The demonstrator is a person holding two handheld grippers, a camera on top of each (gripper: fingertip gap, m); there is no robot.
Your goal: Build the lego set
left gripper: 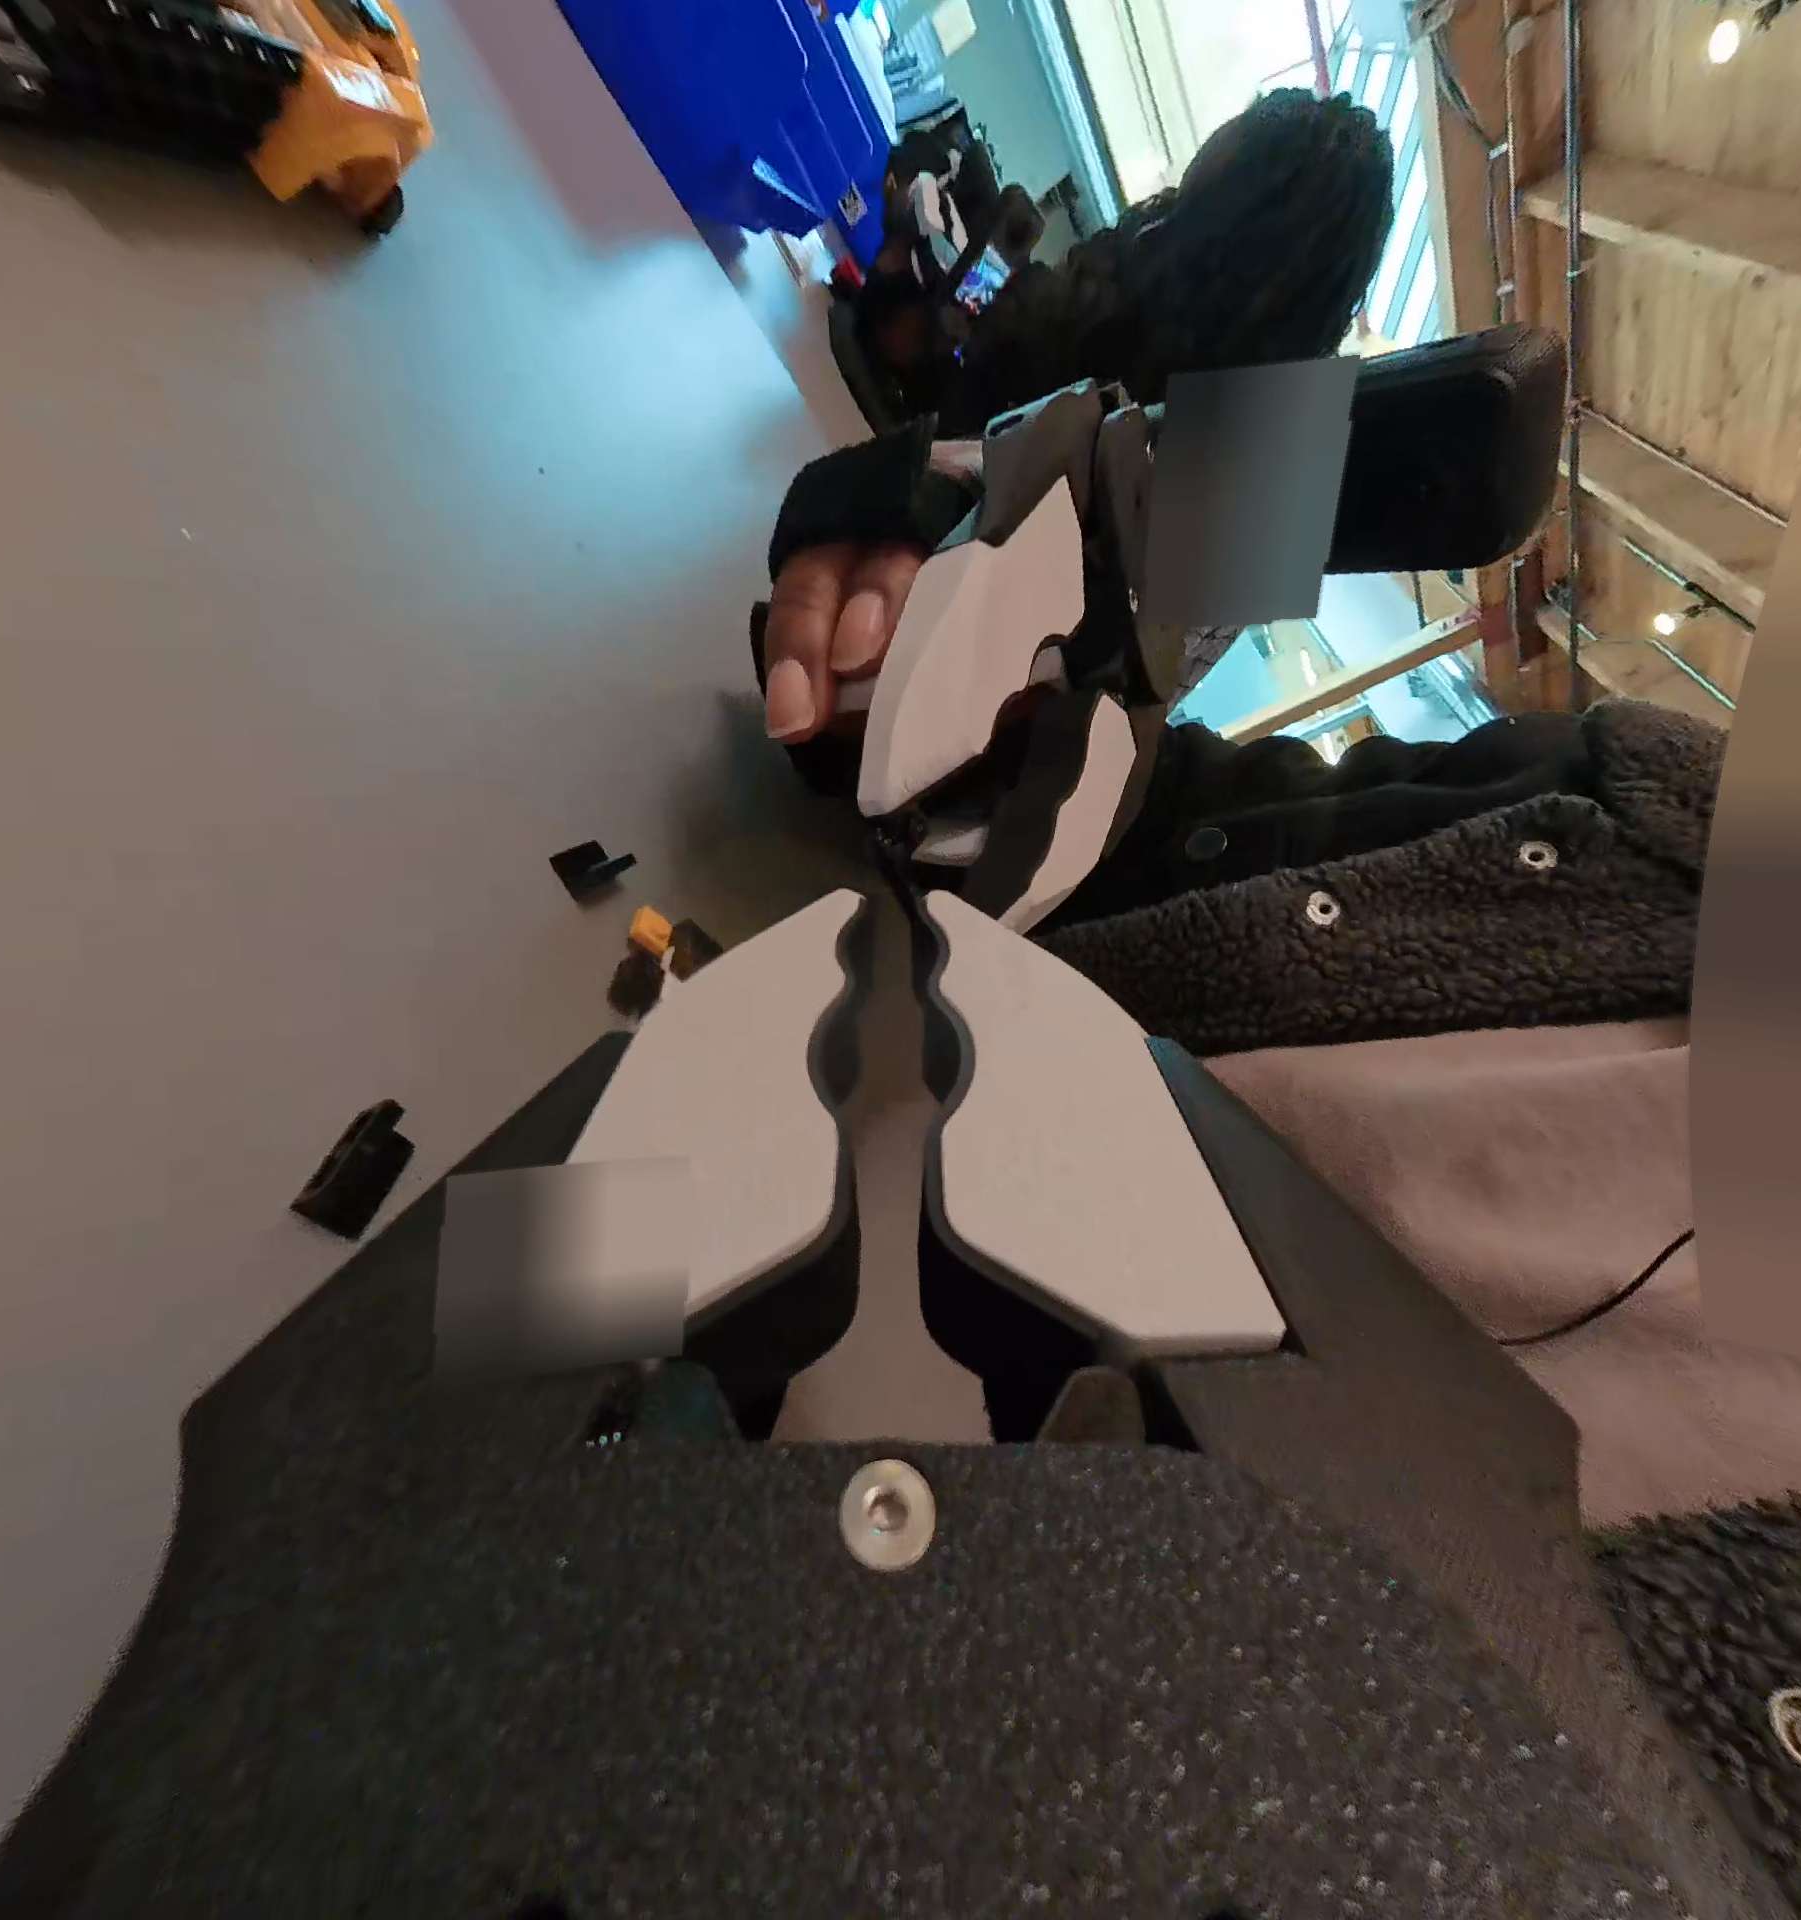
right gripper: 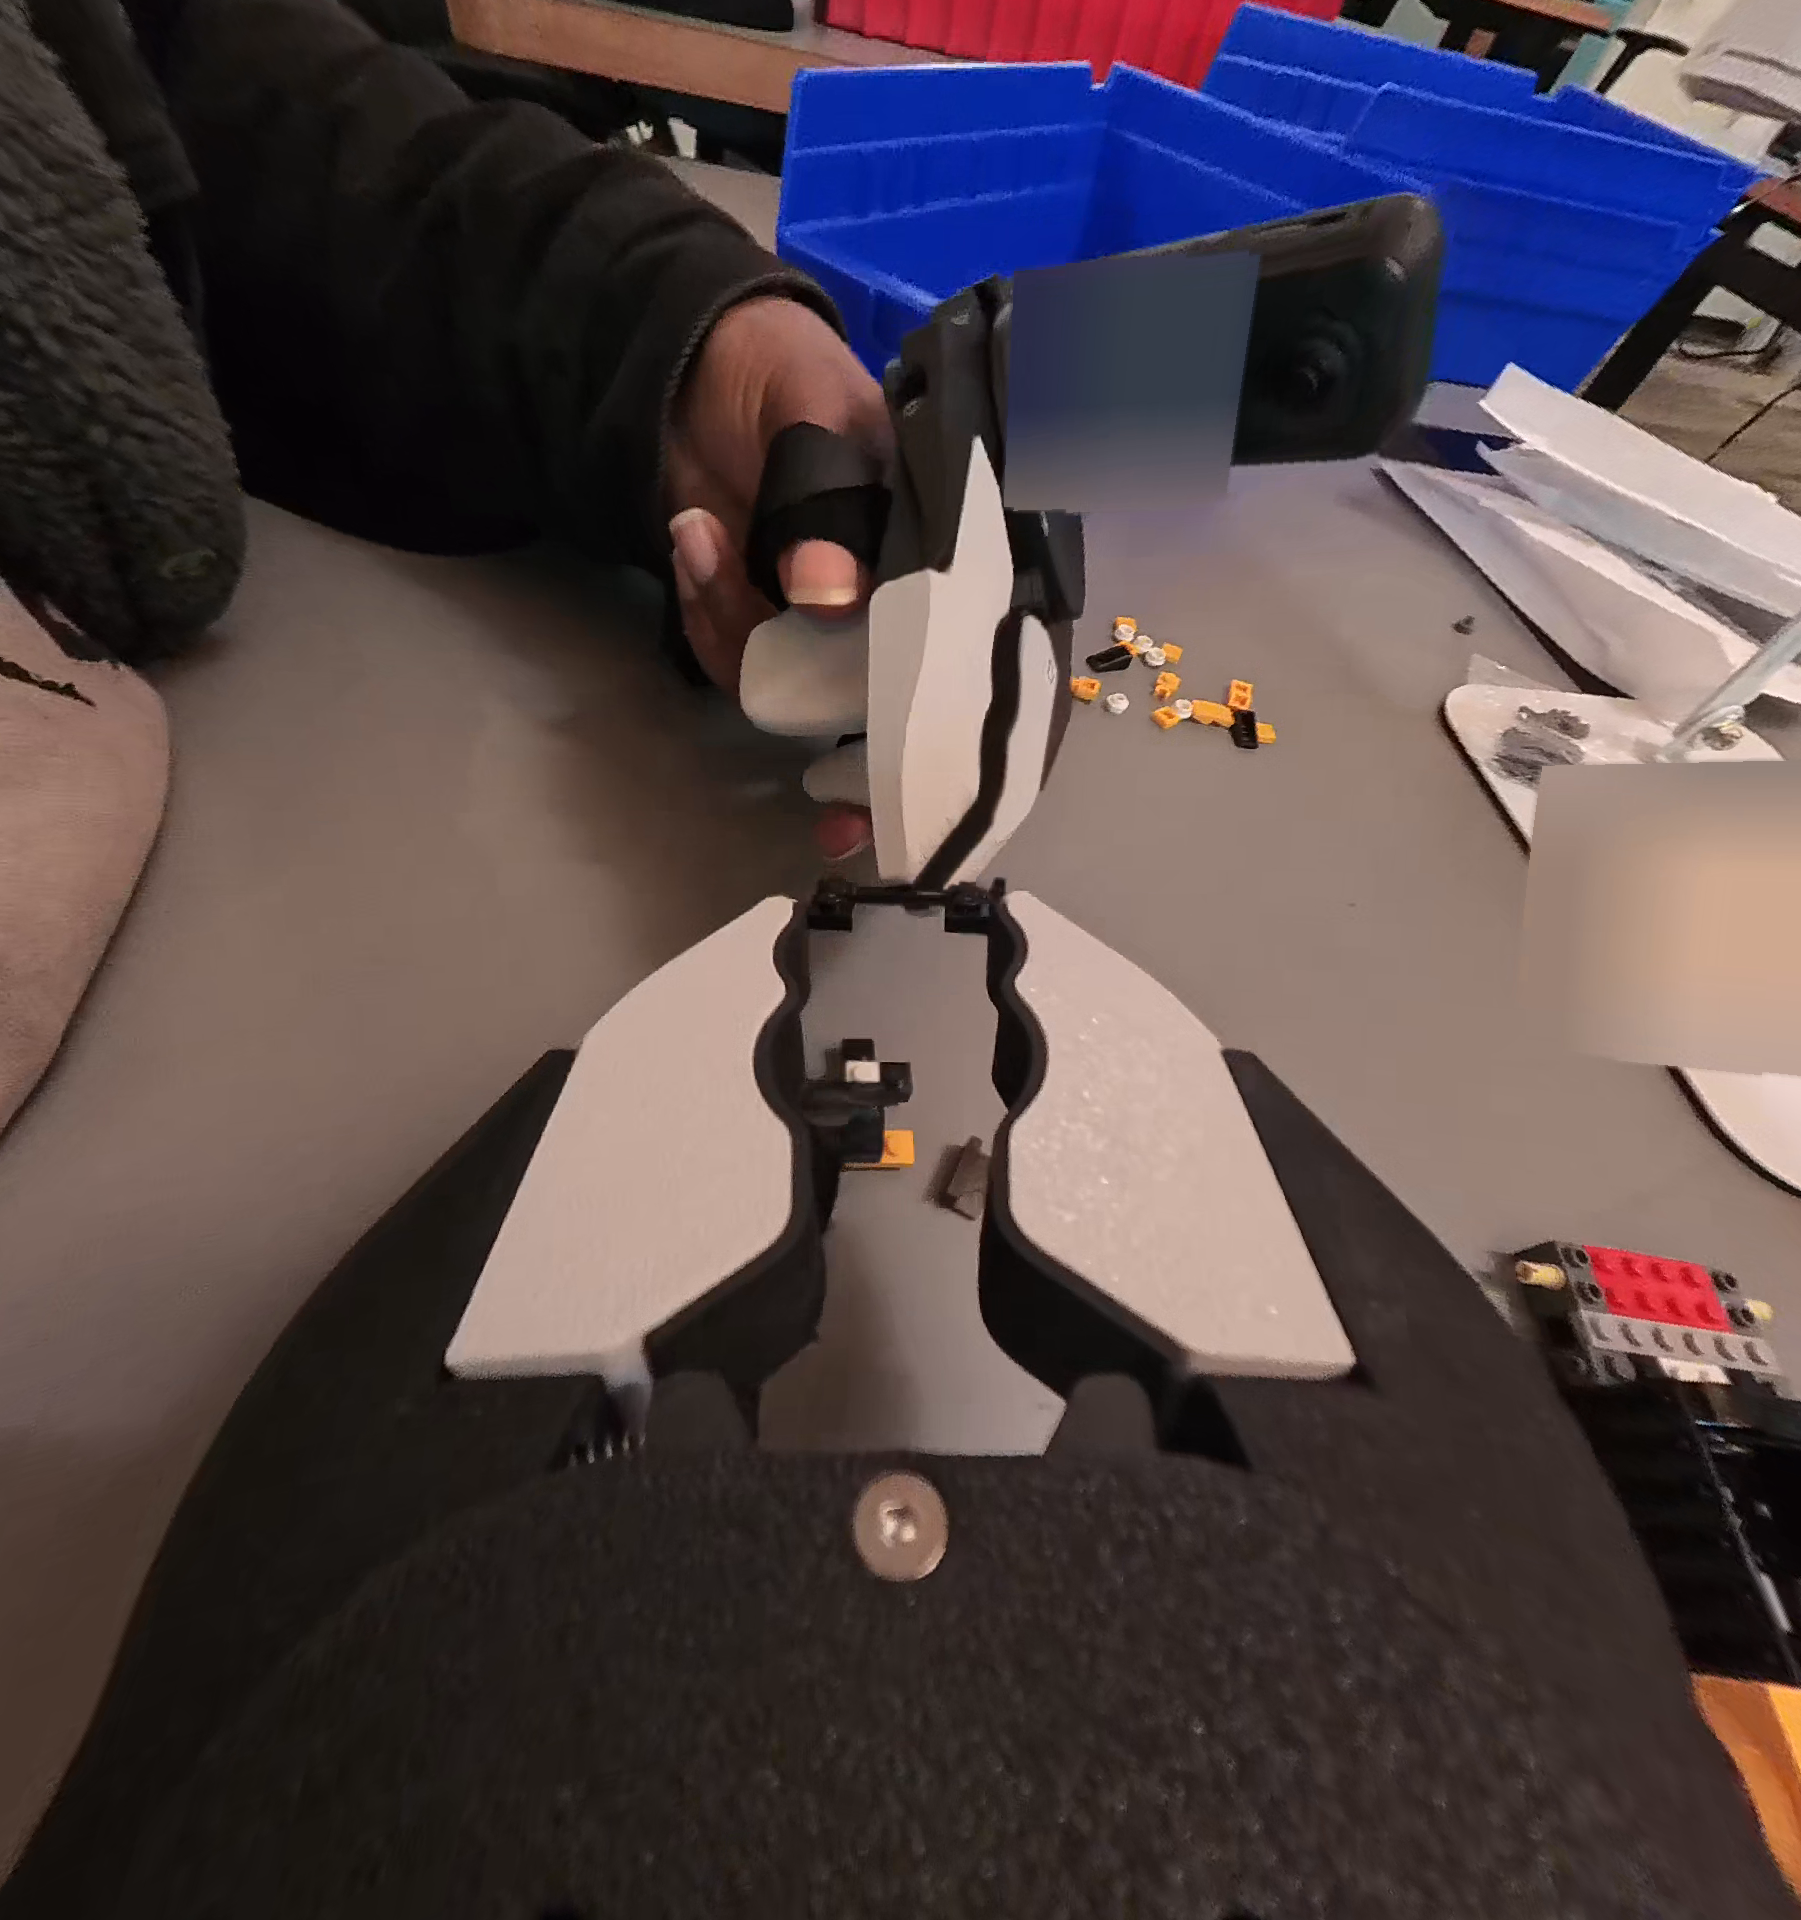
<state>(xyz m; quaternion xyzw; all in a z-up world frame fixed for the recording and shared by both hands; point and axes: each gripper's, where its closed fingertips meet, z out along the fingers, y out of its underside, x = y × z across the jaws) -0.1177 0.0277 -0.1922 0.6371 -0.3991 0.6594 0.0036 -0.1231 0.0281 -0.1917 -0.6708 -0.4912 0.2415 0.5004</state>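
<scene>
My right gripper [right gripper: 901, 916] is shut on a thin black lego piece [right gripper: 906, 898], which spans between its two fingertips, just above the grey table [right gripper: 408, 831]. My left gripper [left gripper: 891, 914] comes in from above in the right wrist view [right gripper: 922, 868], with its tips shut on the middle of the same black piece [left gripper: 891, 868]. Below the right fingers a small black, white and orange lego cluster [right gripper: 860, 1101] and a grey piece [right gripper: 963, 1174] lie on the table. A partly built black model with a red plate [right gripper: 1654, 1320] sits at the right.
Loose orange and black bricks [right gripper: 1176, 691] lie behind the grippers. Blue bins [right gripper: 1083, 177] stand at the back, with white papers [right gripper: 1654, 551] and a white stand base [right gripper: 1498, 727] at the right. An orange and black car [left gripper: 252, 94] and loose black pieces [left gripper: 356, 1169] show in the left wrist view. The grippers are tip to tip, or close to it.
</scene>
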